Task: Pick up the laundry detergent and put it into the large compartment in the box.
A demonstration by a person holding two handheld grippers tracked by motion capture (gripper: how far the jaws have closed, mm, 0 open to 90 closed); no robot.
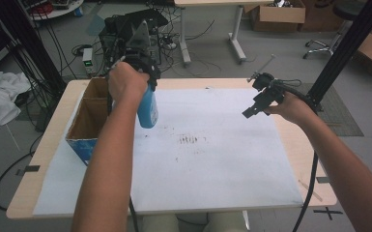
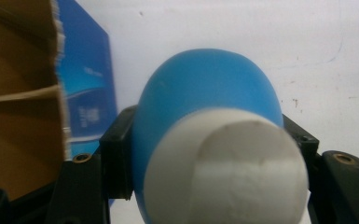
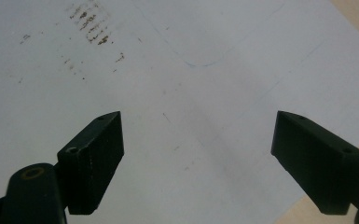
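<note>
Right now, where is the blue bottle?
In the high view the blue bottle hangs at the left, clamped in the left gripper, just right of the open cardboard box.

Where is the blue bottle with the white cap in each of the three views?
High view: the blue bottle hangs upper left of centre, clamped in the left gripper, beside the cardboard box.
Left gripper view: it sits centre, white cap toward the camera, between the black jaws.
Right gripper view: not in this picture.
Shared landmark: the white sheet with its dark smudges.
</note>
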